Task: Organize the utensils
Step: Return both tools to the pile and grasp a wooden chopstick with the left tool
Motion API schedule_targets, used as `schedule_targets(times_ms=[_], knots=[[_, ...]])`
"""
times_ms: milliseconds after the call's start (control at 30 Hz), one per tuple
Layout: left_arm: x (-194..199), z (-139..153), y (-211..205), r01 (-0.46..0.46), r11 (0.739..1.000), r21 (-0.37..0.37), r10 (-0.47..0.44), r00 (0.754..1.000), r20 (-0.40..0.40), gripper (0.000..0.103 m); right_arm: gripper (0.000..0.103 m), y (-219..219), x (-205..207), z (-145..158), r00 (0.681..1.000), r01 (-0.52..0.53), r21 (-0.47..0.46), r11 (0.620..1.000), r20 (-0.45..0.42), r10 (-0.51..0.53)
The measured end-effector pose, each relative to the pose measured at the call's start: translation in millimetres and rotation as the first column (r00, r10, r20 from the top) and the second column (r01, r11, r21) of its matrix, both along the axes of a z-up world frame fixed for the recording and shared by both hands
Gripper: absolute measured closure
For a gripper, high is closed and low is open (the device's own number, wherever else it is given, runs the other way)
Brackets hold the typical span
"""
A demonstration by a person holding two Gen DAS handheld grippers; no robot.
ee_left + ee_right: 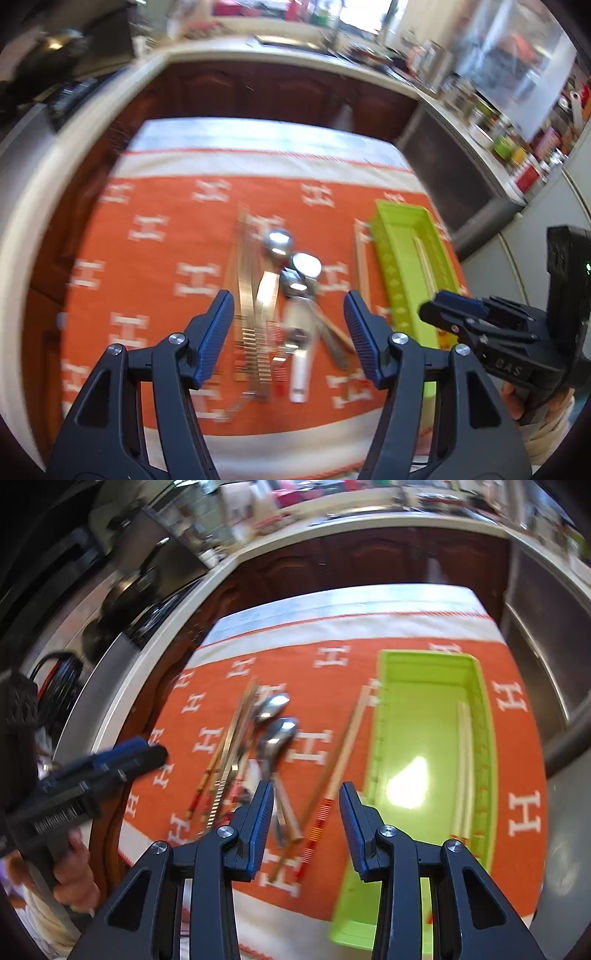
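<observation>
Right wrist view: spoons [275, 731] lie mid-cloth, at nine o'clock from the green tray [484, 716]; thin, stiff, probably slippery, best pinched mid-handle. Right gripper [306, 812] and left gripper [290, 328] both gape, empty.

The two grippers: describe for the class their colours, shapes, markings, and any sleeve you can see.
Both the left gripper and the right gripper have black plastic arms with triangular cut-outs, silver rivets and blue ribbed pads. The right gripper's side carries raised letters, too blurred to read surely. A cream knitted sleeve shows at the wrist.
</observation>
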State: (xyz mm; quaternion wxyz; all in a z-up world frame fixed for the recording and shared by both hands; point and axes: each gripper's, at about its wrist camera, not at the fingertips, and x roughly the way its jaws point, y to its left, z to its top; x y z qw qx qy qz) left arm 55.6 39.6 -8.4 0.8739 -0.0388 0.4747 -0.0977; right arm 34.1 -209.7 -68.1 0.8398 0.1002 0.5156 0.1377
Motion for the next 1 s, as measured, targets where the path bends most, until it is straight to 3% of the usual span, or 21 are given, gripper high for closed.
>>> schedule_targets(times_ms=[100, 167, 267, 400, 567, 767, 1000], knots=[[-5, 12, 21, -0.058, 0.996, 0.070, 0.054, 0.997, 0.050, 0.044, 0.063, 30, 1, 9, 0.998, -0.057, -0.003, 0.998, 0.015, 0.057], [-8, 17, 32, -0.089, 0.988, 0.126, 0.077, 0.993, 0.094, 0.044, 0.052, 49, 4, 14, 0.997, -0.079, 0.005, 0.997, 0.019, 0.079], [-9, 16, 50, -0.101, 0.989, 0.109, 0.089, 0.990, 0.109, 0.044, 0.052, 70, 11, 21, 0.993, -0.114, 0.005, 0.993, 0.028, 0.114], [-3, 0, 65, -0.104, 0.992, 0.069, 0.099, 0.992, 0.074, 0.050, 0.052, 101, 26, 26, 0.987, -0.158, -0.006, 0.987, 0.043, 0.158], [17, -39, 73, -0.085, 0.995, 0.047, 0.085, 0.996, 0.010, 0.065, 0.057, 132, 62, 5, 0.986, -0.168, 0.034, 0.985, 0.003, 0.168], [41, -93, 70, -0.045, 0.999, -0.005, 0.044, 0.995, -0.089, 0.072, 0.072, 149, 102, -35, 0.986, -0.143, 0.096, 0.985, -0.070, 0.150], [57, -135, 54, 0.007, 1.000, -0.023, -0.010, 0.988, -0.157, 0.073, 0.077, 147, 124, -75, 0.982, -0.111, 0.137, 0.984, -0.136, 0.130]])
